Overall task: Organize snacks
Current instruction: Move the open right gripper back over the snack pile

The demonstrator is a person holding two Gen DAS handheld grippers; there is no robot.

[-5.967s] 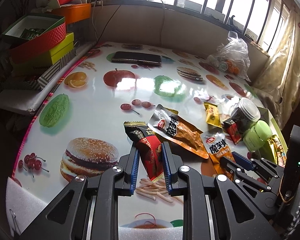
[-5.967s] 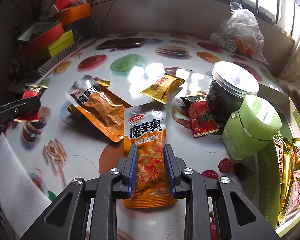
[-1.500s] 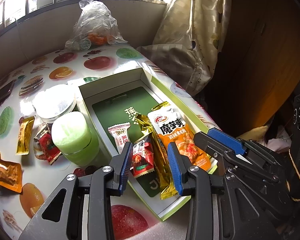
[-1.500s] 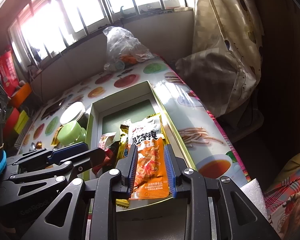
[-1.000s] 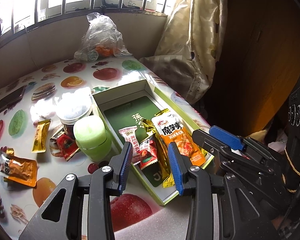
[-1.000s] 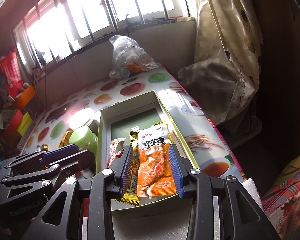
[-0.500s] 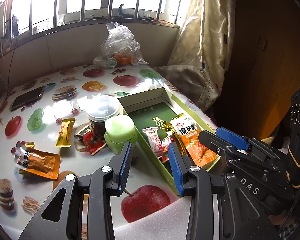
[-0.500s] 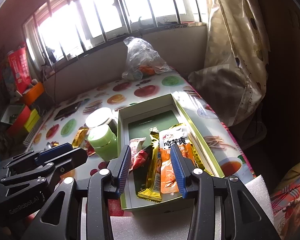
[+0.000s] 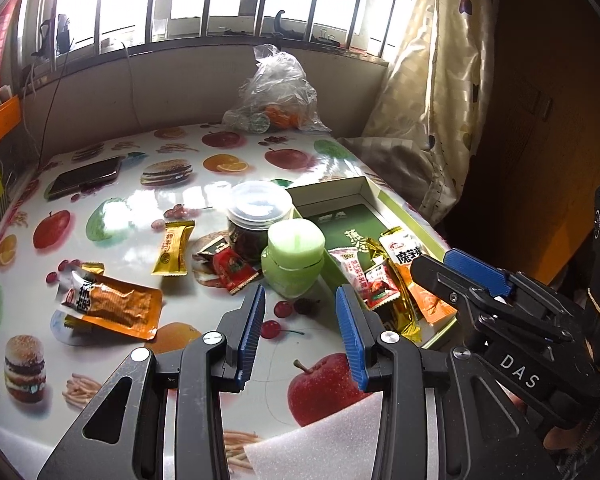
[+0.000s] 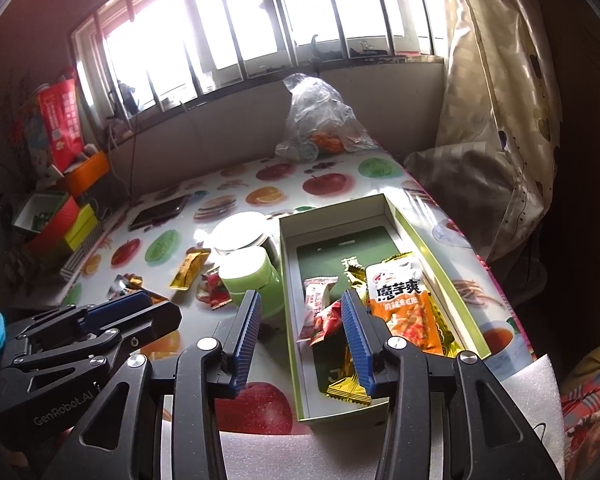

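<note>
Left gripper [image 9: 300, 316] held above the table [image 9: 228, 344], jaws spread, nothing between them. Right gripper [image 9: 456, 264] enters from the right, over the near end of the green box [image 9: 364, 188]; its jaw gap can't be read. Box holds an orange packet [image 9: 404, 256], a red packet [image 9: 378, 282], a white-pink packet [image 9: 350, 264] and a gold packet [image 9: 404, 312]. Just left of the box: green jar [image 9: 294, 256], clear-lid jar [image 9: 260, 212] behind it. On the table: red snack [image 9: 234, 268], yellow snack [image 9: 174, 248], orange pouch [image 9: 114, 306]. Phone [image 9: 86, 176] far left, plastic bag [image 9: 278, 96] at back.
</note>
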